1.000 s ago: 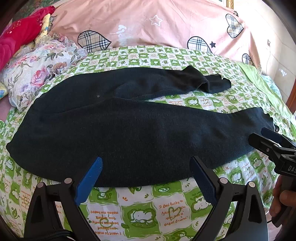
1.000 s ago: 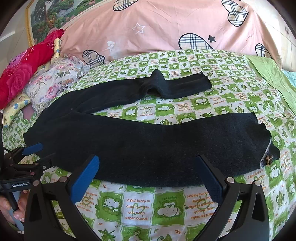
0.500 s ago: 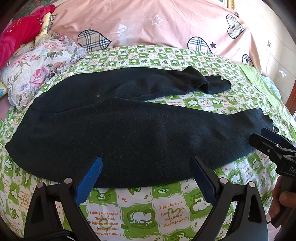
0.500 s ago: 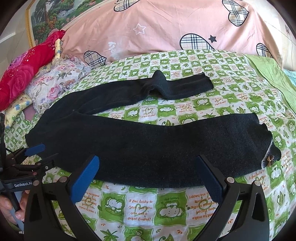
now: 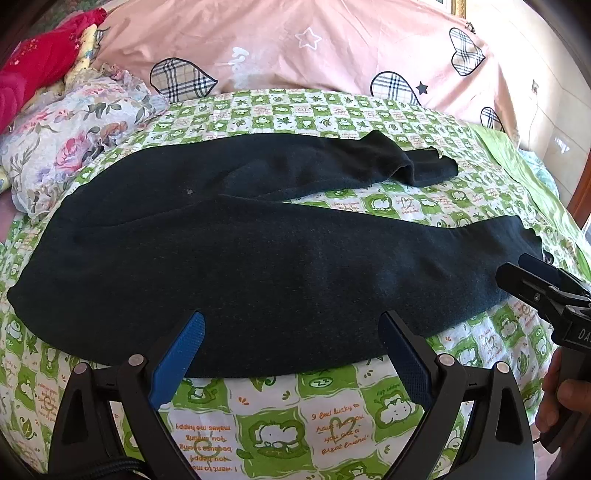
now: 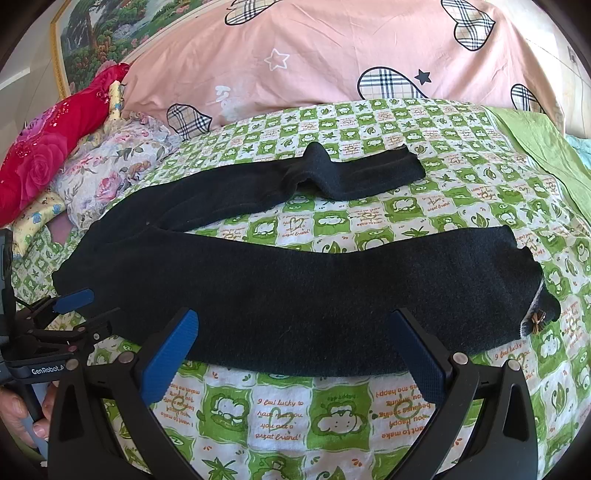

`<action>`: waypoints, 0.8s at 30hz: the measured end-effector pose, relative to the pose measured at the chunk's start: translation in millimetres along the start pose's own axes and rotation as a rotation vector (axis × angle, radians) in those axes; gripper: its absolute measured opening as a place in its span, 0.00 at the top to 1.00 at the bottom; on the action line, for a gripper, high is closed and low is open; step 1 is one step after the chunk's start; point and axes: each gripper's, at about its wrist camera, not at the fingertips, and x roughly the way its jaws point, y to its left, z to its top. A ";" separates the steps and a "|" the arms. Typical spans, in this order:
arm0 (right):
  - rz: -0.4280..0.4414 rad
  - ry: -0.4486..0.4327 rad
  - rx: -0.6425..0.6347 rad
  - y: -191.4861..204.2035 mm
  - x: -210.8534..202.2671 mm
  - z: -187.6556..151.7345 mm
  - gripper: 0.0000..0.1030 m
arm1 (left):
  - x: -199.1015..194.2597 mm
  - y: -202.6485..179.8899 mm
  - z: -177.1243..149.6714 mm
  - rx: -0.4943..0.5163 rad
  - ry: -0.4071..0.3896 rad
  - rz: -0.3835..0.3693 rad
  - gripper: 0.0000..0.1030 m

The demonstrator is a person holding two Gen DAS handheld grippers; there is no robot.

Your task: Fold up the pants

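— Jaws first: left gripper [image 5: 291, 354]?
— Spread wide, blue pads apart, holding nothing. Poised just above the near edge of the black pants [image 5: 258, 266], by the waist end; cannot tell whether touching the cloth.

— Right gripper [image 6: 295, 347]?
— Spread wide as well, empty. Poised at the near edge of the nearer leg, toward the cuff end. Seen from the left wrist view too, at the right border [image 5: 532, 284], close to that leg's cuff, gripped from below by a hand [image 5: 557, 398].

— Left gripper from the other side?
— Visible at the left border of the right wrist view [image 6: 70, 314], beside the waist end, with fingers [image 6: 22, 410] of the other hand on its handle.

— Pants, then?
— Lying flat and unfolded across the bed, on a green-and-white checked sheet [image 6: 288, 402] printed with cartoon animals and orange writing. Waist to the left, legs running right and splayed apart, sheet showing between them. Nearer leg straight, ending in a small bow trim [image 6: 537, 322] at the cuff. Farther leg [image 6: 295, 181] shorter-looking, humped in a fold midway, cuff lying flat beyond.

— Farther out?
— Pink bedding with plaid hearts [image 5: 332, 48] piled along the back. Floral pillow [image 5: 74, 129] at the left, red cloth with roses [image 6: 48, 147] behind it. Plain green cloth [image 6: 535, 147] at the right edge of the bed. Framed landscape picture [image 6: 110, 29] up in the left corner.
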 end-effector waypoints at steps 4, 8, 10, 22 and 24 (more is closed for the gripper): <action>0.007 -0.033 0.002 -0.2 -0.7 0.1 0.00 | 2.1 -0.4 1.2 0.002 0.006 -0.006 0.07; 0.012 -0.014 0.011 -1.0 -0.5 1.3 0.00 | 3.8 -0.5 3.2 0.003 0.012 -0.014 0.07; 0.012 -0.011 0.013 -1.1 -0.2 0.6 0.00 | 4.9 0.0 5.2 0.004 0.015 -0.019 0.07; 0.025 -0.054 0.027 -12.1 2.7 14.0 0.00 | 16.3 -5.2 19.5 0.029 0.033 -0.049 0.07; 0.036 -0.052 0.045 -17.0 5.6 18.0 0.00 | 18.3 -5.9 25.4 0.037 0.033 -0.054 0.07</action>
